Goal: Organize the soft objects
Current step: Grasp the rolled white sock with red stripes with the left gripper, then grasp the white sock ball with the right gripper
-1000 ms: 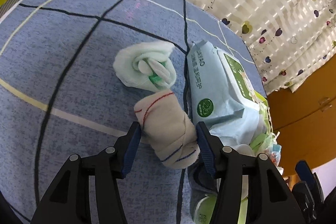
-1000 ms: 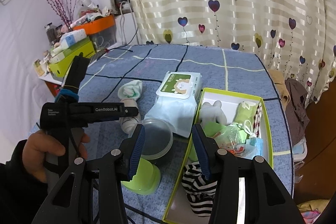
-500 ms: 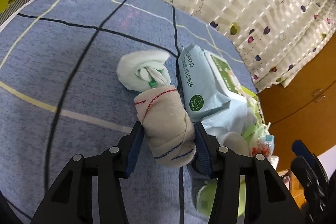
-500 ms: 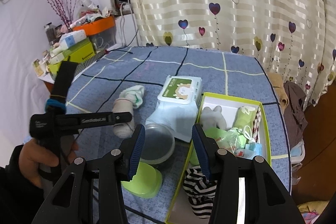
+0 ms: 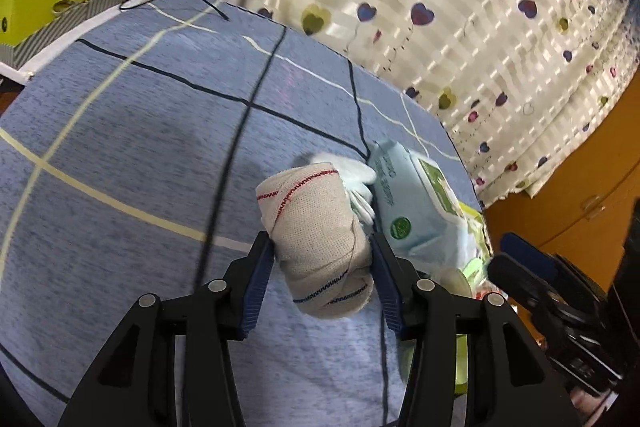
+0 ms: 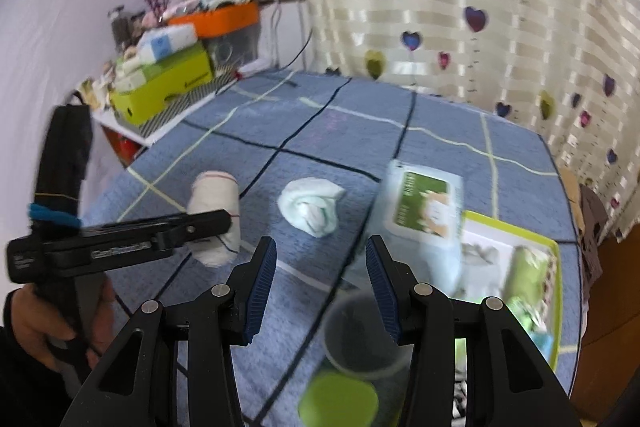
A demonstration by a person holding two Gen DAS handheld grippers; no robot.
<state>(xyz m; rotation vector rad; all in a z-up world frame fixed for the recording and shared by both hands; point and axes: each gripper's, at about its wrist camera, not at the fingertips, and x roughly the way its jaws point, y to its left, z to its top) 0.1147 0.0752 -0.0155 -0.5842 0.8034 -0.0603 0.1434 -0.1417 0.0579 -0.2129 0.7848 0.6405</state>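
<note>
My left gripper (image 5: 320,247) is shut on a beige rolled cloth (image 5: 316,239) with red and blue stitching, held a little off the blue checked blanket (image 5: 120,147). In the right wrist view a hand holds that gripper (image 6: 220,227) at the left, with the roll (image 6: 214,203) tilted in its jaws. A pale green rolled sock (image 6: 312,205) lies on the blanket just beyond my right gripper (image 6: 320,251), which is open with nothing between its fingers. In the left wrist view the sock (image 5: 352,179) peeks out behind the roll.
A pack of wet wipes (image 6: 424,207) lies right of the sock, against a green-rimmed box (image 6: 552,267) holding several soft items. A clear cup (image 6: 360,331) and a green lid (image 6: 340,403) sit near my right fingers. A cluttered shelf (image 6: 164,83) stands far left, a curtain (image 6: 480,7) behind.
The left jaws closed on the beige roll, lifted it and carried it left, away from the wipes. The right gripper swung left, from facing the box to facing the sock.
</note>
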